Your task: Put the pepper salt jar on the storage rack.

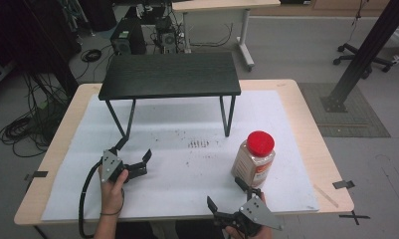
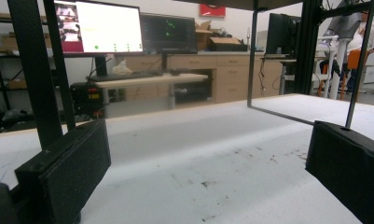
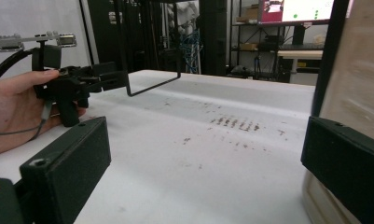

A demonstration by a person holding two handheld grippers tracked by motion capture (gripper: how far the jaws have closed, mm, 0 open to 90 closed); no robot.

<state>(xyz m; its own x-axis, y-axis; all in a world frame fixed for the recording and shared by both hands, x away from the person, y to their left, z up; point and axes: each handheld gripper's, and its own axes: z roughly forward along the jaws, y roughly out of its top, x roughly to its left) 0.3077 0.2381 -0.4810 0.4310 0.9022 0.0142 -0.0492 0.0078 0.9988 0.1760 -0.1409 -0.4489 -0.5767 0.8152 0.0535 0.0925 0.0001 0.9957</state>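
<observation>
**Two open claws and a red-lid jar on the bench**

From the high view, the bench [image 1: 306, 129] has a white sheet [image 1: 177, 149] spread over it. A small black table [image 1: 169, 74] stands on the far part of the sheet. A jar [image 1: 254, 159] with a red lid [image 1: 260, 143] stands upright near the right front. It is full of something light brown. Some dark specks [image 1: 198, 144] mark the sheet in the middle.

The left claw [image 1: 135, 158] sits low over the sheet on the left, just in front of one leg of the small black table. Its jaws are spread wide and hold nothing. A hand [image 1: 112, 186] holds it from behind. The right claw [image 1: 229, 194] is at the front edge, just beside the jar. Its jaws are spread wide too, with nothing between them.

The left gripper view looks under the small black table. It shows things far away that the high view misses: a bright screen [image 2: 98, 27], wood cabinets [image 2: 222, 74] and a person standing far off at the right.

The right gripper view shows the jar very close and blurry at its right edge, right by one jaw. I cannot tell if they touch. It also shows the left claw [image 3: 105, 77] and its hand from the side, and the dark specks up close.
</observation>
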